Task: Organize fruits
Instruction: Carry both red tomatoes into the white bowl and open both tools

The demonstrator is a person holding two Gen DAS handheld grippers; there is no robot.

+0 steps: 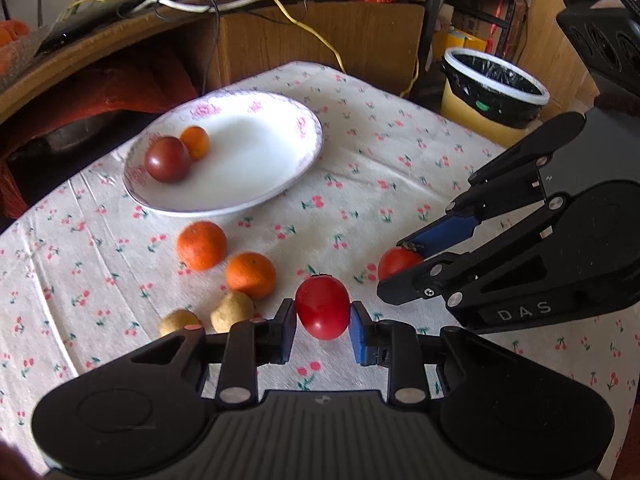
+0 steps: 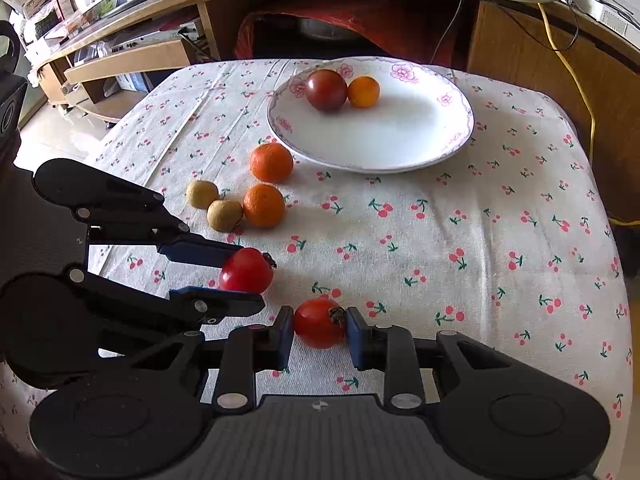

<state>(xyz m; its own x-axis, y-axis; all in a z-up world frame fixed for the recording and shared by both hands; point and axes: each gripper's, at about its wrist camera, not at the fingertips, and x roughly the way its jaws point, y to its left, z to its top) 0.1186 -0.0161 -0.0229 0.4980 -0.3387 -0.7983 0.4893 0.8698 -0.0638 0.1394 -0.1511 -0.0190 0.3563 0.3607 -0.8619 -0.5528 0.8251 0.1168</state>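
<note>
My left gripper (image 1: 322,330) is shut on a red tomato (image 1: 322,307) just above the cherry-print tablecloth; it also shows in the right wrist view (image 2: 240,276). My right gripper (image 2: 320,334) is shut on a second red tomato (image 2: 318,322), seen in the left wrist view (image 1: 396,263) beside the first. A white floral plate (image 1: 248,168) (image 2: 400,140) holds a dark red tomato (image 2: 326,90) and a small orange (image 2: 363,91). Two oranges (image 2: 271,162) (image 2: 263,205) and two brownish fruits (image 2: 202,193) (image 2: 225,214) lie on the cloth near the plate.
A yellow bin with a black liner (image 1: 494,88) stands past the table's far right corner. A wooden desk with cables (image 1: 280,12) runs behind the table. The table edge (image 2: 612,280) drops off at the right.
</note>
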